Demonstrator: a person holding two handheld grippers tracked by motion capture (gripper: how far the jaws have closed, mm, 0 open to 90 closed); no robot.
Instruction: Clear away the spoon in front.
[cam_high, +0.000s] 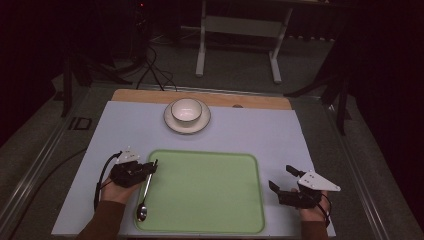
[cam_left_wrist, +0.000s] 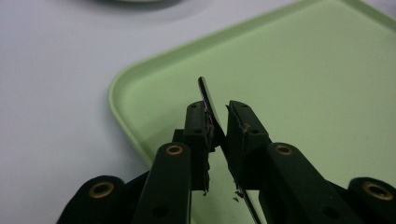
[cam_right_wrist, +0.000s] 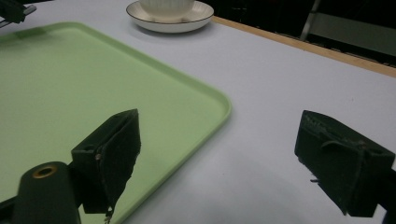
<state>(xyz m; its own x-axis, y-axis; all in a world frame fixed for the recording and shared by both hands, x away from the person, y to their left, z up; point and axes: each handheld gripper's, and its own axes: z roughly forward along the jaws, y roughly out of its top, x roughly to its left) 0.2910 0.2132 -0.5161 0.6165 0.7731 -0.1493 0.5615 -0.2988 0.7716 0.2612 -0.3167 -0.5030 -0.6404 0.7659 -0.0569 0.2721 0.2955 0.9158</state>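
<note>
High view: the spoon (cam_high: 144, 195) lies along the left edge of the green tray (cam_high: 205, 227), bowl toward the table's near edge, handle running away into the left gripper (cam_high: 151, 166), whose jaws pinch the handle end. The right gripper (cam_high: 281, 180), jaws wide and empty, rests beyond the tray's right edge.

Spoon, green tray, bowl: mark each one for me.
spoon (cam_high: 142, 212), high view, on its bowl end by the tray's left rim
green tray (cam_high: 205, 192), high view, on its bare floor
bowl (cam_high: 187, 110), high view, on its inside, atop the saucer
</note>
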